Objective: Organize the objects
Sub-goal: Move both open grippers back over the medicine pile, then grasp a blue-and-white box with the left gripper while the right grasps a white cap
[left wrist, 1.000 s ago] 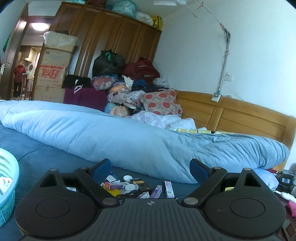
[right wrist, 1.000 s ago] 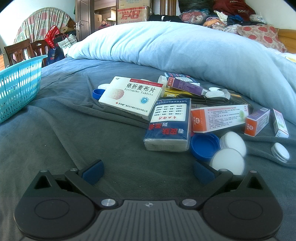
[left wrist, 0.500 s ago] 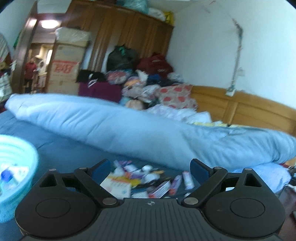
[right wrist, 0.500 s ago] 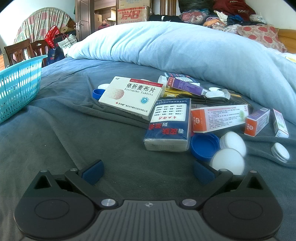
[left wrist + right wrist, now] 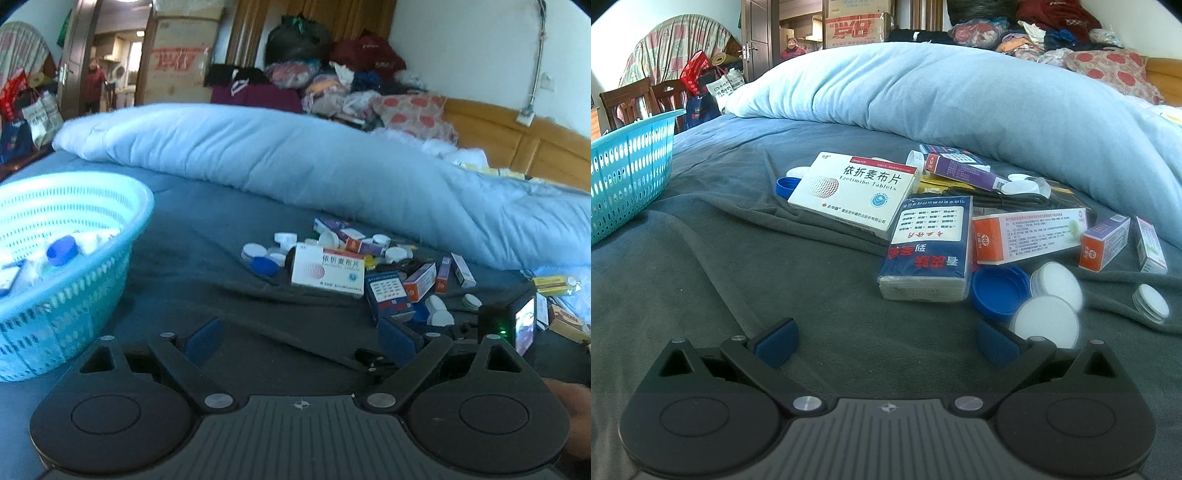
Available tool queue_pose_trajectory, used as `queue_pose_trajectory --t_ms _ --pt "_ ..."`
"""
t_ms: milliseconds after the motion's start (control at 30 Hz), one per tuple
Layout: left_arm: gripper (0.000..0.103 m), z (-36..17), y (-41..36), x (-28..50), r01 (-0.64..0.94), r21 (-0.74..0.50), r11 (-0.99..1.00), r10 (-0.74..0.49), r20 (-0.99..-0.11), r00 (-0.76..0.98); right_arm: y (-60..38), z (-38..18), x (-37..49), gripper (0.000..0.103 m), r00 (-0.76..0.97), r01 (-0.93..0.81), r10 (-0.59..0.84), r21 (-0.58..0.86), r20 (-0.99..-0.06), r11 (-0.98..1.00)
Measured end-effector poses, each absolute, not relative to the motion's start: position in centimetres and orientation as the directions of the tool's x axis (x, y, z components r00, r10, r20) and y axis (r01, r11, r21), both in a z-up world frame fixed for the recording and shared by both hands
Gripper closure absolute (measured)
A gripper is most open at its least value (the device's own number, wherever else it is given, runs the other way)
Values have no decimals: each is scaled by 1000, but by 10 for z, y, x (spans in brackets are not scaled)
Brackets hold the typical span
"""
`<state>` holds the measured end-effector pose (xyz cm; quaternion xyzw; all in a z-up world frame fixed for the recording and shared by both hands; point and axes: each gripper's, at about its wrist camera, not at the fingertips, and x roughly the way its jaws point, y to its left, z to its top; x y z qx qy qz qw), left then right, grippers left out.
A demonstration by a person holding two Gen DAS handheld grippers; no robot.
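Pile of medicine boxes (image 5: 373, 273) and caps on dark blanket (image 5: 207, 258), ahead and right of left gripper (image 5: 301, 338). Jaws released, nothing between. Turquoise basket (image 5: 107, 269) just left, blue cap (image 5: 62, 251) inside. Right gripper (image 5: 886, 341) spread wide, empty; tissue pack (image 5: 929, 247) directly ahead, white cap (image 5: 1047, 321) beside right finger.

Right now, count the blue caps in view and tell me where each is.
3 seen. One blue cap lies open side up beside the tissue pack, another left of the white tablet box, a third in the basket. Others may be hidden.
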<state>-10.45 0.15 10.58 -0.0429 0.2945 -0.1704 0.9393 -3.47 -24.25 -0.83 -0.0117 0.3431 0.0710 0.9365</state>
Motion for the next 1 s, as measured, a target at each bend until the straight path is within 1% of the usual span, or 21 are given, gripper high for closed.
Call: queue_pose_trajectory --t_ms 100,200,300,333,367,400,433,500,533,567,633,700,733,800,867,933,1000 --pt "12 95 -3 -88 293 -225 929 -370 -554 746 -243 -8 -34 0 755 -141 129 33 -643 989" --pt "12 88 -18 -71 301 -226 926 -377 -566 733 -241 -9 -35 0 755 -142 120 19 -644 990" --pt "12 86 -35 -61 309 -243 920 -393 -557 732 -240 -5 -36 1 747 -154 155 58 -646 986" --pt "12 85 -39 -57 314 -246 917 -399 -552 732 -242 -1 -41 6 746 -185 186 70 -640 980" --pt "12 85 -42 -54 316 -254 914 -405 -549 731 -242 6 -49 22 746 -222 202 49 -635 974" --pt "12 84 -45 -51 313 -263 912 -409 -546 731 -240 14 -60 31 765 -232 190 12 -616 973" --pt "11 83 -46 -48 309 -278 910 -414 -542 732 -242 21 -70 29 792 -223 174 -13 -585 975" --pt "11 80 -51 -42 302 -292 908 -417 -540 731 -250 32 -92 15 850 -202 156 -37 -504 979" --pt "11 78 -54 -40 303 -294 907 -419 -542 729 -255 34 -97 14 872 -151 101 -67 -479 986" --pt "11 76 -58 -37 305 -295 906 -422 -545 725 -261 34 -94 14 872 -112 64 -70 -485 991" --pt "11 72 -66 -31 310 -299 903 -429 -553 715 -273 31 -80 20 850 -40 3 -59 -528 997" --pt "11 69 -77 -28 325 -298 898 -440 -554 707 -283 24 -67 36 824 0 -26 -45 -566 999" --pt "11 69 -83 -26 337 -298 893 -449 -552 703 -286 20 -62 39 809 6 -31 -45 -587 999" --pt "11 67 -94 -23 352 -297 888 -460 -551 696 -286 9 -54 43 777 -10 -6 -23 -630 1000" --pt "11 65 -103 -19 363 -296 884 -468 -550 691 -282 7 -55 46 782 -36 16 -20 -623 999" --pt "11 61 -113 -14 367 -297 881 -472 -554 686 -282 7 -55 61 783 -46 33 -4 -621 999" --pt "11 55 -125 -6 382 -294 876 -482 -562 673 -288 9 -54 60 784 -37 27 -3 -620 999"
